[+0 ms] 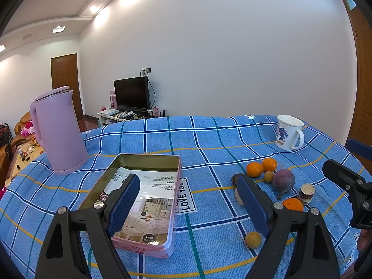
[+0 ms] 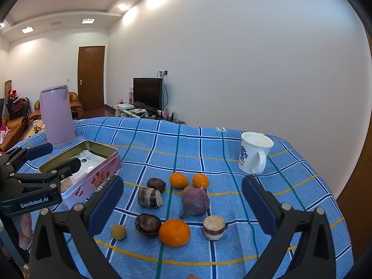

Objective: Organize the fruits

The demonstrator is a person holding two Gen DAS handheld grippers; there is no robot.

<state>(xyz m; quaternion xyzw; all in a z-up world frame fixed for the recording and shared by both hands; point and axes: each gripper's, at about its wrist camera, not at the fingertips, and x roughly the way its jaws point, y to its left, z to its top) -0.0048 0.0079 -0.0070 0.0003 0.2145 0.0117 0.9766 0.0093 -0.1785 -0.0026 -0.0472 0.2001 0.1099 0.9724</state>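
right tool (image 2: 182,194) spread wide, above fruits (image 2: 174,232)

Table under blue checked cloth (image 2: 232,244). Resting on it: pink kettle (image 2: 57,116) far left, open pink tin (image 2: 93,174) beside it, white mug (image 2: 253,153) far right. Near centre, loose: three oranges (image 2: 174,232), purple root (image 2: 195,201), dark brown fruits (image 2: 148,225), small yellow fruit (image 2: 118,232), small jar (image 2: 214,227).

bare cloth (image 2: 232,244) right of fruit cluster (image 2: 176,204), tin (image 1: 162,160) open-topped
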